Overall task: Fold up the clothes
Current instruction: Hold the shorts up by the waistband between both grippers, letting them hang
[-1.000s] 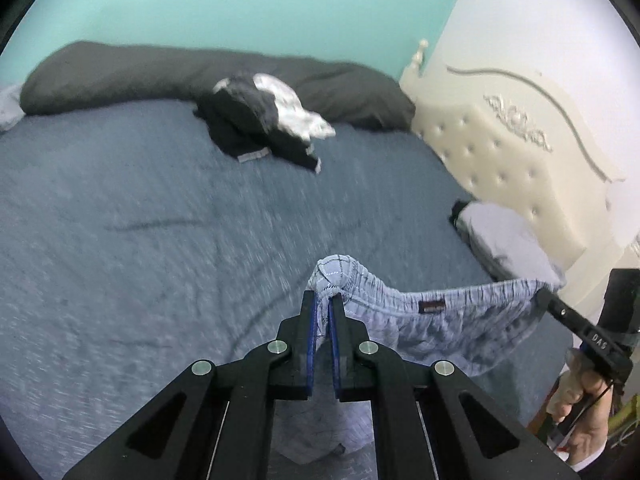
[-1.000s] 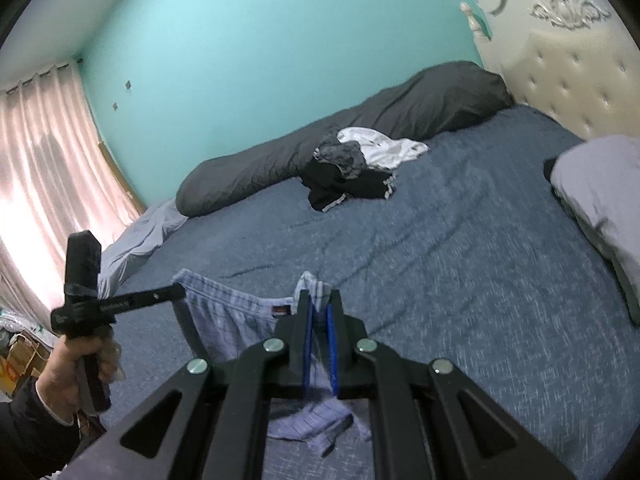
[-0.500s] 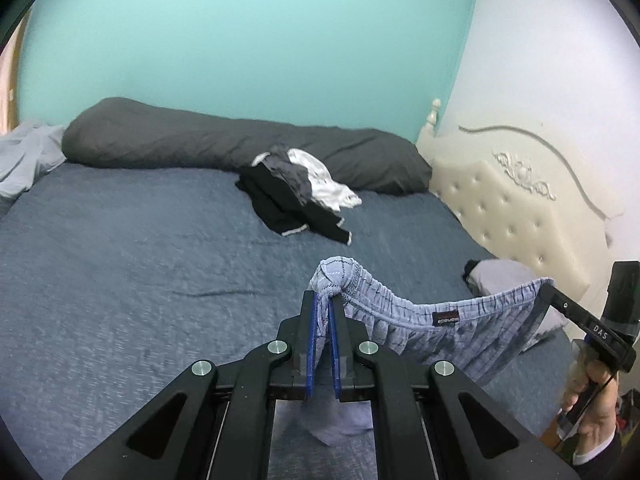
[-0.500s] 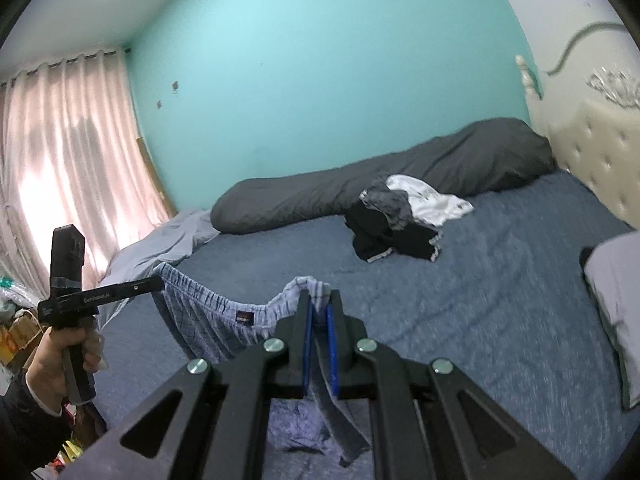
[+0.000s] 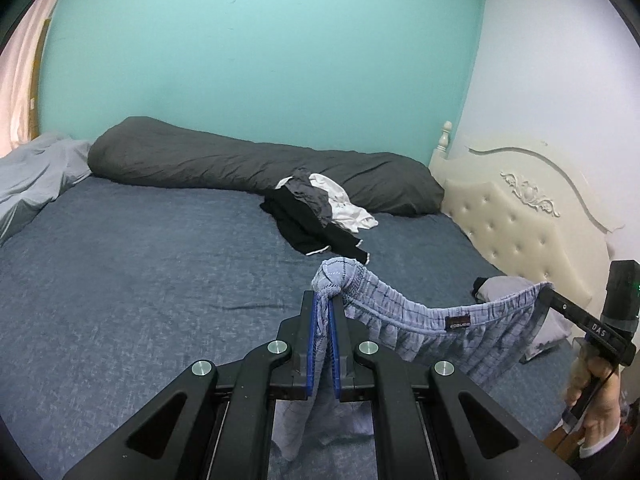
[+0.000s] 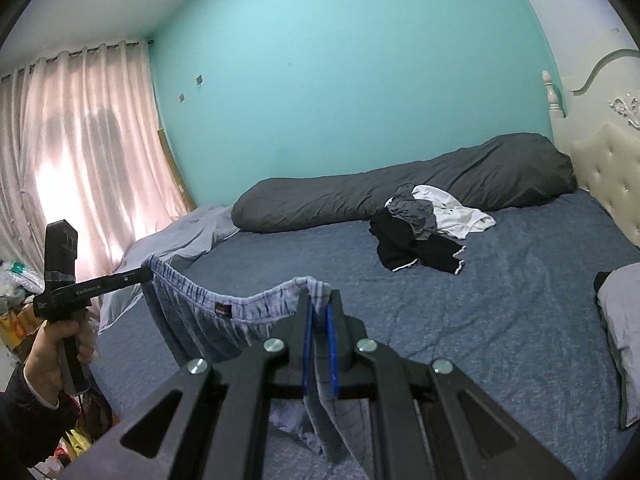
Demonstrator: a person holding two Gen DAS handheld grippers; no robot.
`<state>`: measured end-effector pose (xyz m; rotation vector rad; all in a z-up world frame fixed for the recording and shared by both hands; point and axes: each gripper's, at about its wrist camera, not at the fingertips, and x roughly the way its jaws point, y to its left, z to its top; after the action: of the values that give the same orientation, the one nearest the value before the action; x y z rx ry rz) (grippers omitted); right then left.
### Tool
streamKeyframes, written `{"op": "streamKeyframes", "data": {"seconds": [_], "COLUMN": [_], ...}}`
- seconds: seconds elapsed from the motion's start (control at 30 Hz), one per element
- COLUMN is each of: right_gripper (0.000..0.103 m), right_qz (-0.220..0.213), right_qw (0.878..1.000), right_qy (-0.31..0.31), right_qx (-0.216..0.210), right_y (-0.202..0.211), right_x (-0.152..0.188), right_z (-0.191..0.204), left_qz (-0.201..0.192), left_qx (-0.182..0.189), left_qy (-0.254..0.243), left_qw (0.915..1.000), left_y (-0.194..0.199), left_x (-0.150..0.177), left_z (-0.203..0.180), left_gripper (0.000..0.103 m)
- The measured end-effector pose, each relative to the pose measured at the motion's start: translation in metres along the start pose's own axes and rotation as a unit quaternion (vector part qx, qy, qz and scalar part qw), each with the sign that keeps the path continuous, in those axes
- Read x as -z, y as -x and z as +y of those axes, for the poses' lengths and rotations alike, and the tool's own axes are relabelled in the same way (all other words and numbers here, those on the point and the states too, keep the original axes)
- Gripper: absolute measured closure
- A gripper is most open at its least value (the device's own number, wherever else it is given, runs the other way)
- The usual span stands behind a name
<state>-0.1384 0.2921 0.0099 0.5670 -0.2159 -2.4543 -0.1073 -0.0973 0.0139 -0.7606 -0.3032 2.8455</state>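
- Blue bed (image 5: 140, 264), teal wall (image 5: 260, 48), clothes pile (image 5: 320, 212) frame centre.
- Shorts (image 5: 432, 324) stretched above the bed, lower centre.
- Left gripper (image 5: 325, 308) pinches one waistband end.
- Right gripper (image 6: 318, 300) pinches the other.

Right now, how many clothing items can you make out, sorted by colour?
Blue checked shorts, held up by the left gripper and the right gripper: 1
Black garment in the pile: 1
Grey garment in the pile: 1
White garment in the pile: 1
Total: 4; the pile may hide more.
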Motion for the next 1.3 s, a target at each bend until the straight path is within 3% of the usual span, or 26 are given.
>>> {"op": "streamKeyframes", "data": {"seconds": [0.13,0.4,1.3], "right_gripper": [0.097,0.097,0.097], "right_qz": [0.004,0.023,0.102], "right_qw": [1.0,1.0,0.988], "right_qy": [0.008,0.002,-0.097], "right_qx": [-0.007,-0.003,0.061], "right_y": [0.002,-0.01,-0.205], "right_x": [0.001,0.013,0.083], "right_z": [0.009,0.006,-0.11], "left_qz": [0.006,0.037,0.118], "left_qx": [0.0,-0.005,-0.026], "left_qy": [0.002,0.012,0.08], "left_qw": [1.0,0.9992,0.9895], "left_y": [0.005,-0.021,-0.243], "left_x": [0.006,0.025,0.081], "left_z": [0.001,0.008,0.091], "left_gripper": [0.097,0.097,0.097]}}
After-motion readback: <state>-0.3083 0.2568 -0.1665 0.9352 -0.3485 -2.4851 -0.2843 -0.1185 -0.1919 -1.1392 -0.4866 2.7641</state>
